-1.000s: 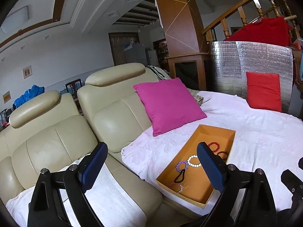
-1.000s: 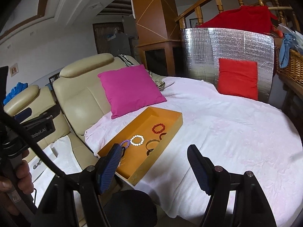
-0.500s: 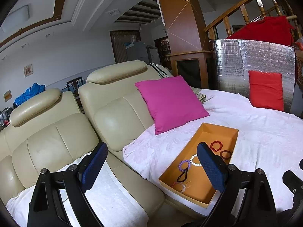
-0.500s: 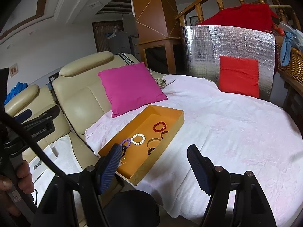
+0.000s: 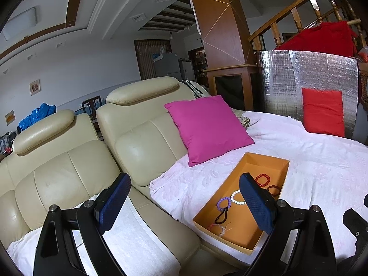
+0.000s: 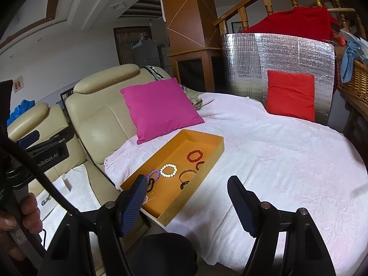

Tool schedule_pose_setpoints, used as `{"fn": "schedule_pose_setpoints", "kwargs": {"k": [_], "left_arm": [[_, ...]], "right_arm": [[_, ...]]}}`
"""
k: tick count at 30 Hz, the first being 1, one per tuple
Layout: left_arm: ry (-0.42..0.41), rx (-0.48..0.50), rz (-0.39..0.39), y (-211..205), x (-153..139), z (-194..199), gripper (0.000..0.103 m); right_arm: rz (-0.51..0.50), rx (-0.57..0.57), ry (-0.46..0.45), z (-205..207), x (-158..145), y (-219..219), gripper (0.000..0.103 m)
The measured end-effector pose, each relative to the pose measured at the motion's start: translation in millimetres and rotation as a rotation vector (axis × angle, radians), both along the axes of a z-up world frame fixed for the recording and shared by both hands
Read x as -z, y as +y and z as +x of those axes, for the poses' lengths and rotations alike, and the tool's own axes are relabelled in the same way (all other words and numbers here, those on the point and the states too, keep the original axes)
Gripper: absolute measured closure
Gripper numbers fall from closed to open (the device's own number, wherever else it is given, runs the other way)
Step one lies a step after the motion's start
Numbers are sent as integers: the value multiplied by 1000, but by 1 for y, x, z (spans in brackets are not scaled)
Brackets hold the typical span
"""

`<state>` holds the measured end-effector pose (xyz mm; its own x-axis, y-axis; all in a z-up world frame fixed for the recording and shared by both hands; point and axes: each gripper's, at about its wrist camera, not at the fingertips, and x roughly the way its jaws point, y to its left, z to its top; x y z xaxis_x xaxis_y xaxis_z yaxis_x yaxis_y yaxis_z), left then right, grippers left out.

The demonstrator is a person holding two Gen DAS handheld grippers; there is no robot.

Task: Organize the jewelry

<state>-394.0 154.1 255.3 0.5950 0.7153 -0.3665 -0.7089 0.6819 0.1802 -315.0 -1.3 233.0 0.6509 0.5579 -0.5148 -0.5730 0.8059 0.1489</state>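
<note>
An orange tray lies on a white-covered round table. In it lie a red bead bracelet, a white bead bracelet, a purple bead bracelet, dark bangles, a black hair tie and a pink bracelet. My left gripper is open and empty, held above and short of the tray's near left side. My right gripper is open and empty, just short of the tray's near end.
A magenta cushion leans on a cream leather sofa left of the tray. A red cushion rests against a silver foil panel at the back. A wicker basket stands at the far right.
Both views have shifted slightly: the tray sits a little farther right in each, so both grippers have drifted a little to the left. Both stay open. The jewelry has not moved.
</note>
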Motion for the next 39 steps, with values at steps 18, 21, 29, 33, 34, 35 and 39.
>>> {"fn": "schedule_pose_setpoints", "kwargs": {"k": [18, 21, 29, 33, 34, 35, 39], "left_arm": [[34, 12, -28, 17, 16, 16, 8], [38, 3, -36, 21, 19, 20, 8], [39, -19, -54, 35, 24, 29, 8], [49, -30, -51, 39, 25, 34, 8], [52, -33, -49, 40, 26, 35, 8], [56, -35, -48, 40, 26, 37, 8], [64, -39, -56, 42, 30, 42, 8]], "right_arm": [[-85, -40, -37, 12, 0, 37, 28], [-91, -45, -24, 18, 6, 43, 28], [-135, -75, -31, 31, 16, 61, 28], [-136, -87, -29, 38, 18, 66, 28], [-135, -90, -26, 41, 19, 67, 28], [-133, -91, -24, 43, 20, 68, 28], [-126, -89, -7, 50, 24, 71, 28]]}}
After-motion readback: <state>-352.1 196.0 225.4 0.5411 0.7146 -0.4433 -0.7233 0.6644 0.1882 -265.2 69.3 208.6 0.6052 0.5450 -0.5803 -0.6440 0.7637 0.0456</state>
